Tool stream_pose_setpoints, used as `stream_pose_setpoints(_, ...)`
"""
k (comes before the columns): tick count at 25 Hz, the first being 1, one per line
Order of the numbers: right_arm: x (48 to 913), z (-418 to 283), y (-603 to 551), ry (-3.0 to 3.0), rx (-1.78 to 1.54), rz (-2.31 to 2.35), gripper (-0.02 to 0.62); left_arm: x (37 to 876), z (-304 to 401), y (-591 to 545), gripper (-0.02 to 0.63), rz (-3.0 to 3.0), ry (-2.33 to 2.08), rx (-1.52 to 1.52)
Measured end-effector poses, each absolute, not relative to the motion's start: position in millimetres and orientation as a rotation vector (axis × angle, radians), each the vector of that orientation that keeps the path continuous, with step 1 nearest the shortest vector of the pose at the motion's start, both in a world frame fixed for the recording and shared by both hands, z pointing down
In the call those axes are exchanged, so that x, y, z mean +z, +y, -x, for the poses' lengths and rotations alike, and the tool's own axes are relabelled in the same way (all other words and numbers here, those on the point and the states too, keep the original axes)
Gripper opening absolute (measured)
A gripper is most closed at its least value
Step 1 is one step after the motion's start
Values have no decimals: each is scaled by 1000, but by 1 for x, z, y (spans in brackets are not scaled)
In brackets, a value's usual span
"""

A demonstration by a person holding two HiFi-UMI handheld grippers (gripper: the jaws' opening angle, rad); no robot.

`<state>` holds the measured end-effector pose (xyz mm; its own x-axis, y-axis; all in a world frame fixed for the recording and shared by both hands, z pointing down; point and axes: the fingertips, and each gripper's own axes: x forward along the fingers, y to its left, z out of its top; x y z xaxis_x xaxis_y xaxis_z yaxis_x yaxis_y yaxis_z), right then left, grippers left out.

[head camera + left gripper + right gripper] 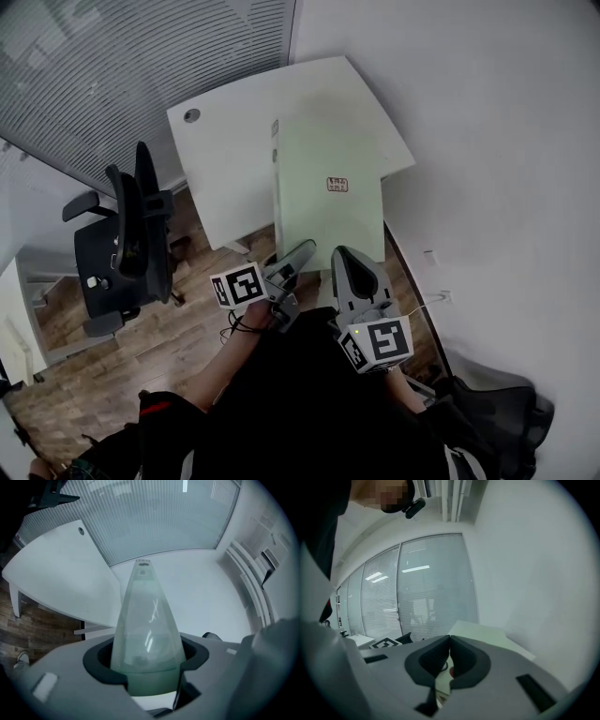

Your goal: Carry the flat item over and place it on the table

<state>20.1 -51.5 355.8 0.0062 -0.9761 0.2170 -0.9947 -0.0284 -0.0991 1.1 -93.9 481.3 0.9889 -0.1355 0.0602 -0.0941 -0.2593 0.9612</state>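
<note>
A pale green flat board with a small red label hangs level above the white table, its far end over the tabletop and its near edge toward me. My left gripper grips that near edge on the left. In the left gripper view the board runs away from between the jaws of the left gripper. My right gripper holds the same edge on the right. In the right gripper view its tips meet, with the board stretching beyond.
A black office chair stands on the wood floor left of the table. A glass wall with blinds runs behind the table, a white wall along the right. A dark object sits low right.
</note>
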Motion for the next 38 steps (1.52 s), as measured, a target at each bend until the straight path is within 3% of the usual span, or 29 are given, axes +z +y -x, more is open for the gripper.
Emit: stream_pose_setpoints(38,382,-151,-187,-2540,455,-1486,2,564,-124,-198,288,-1644,-662,-201)
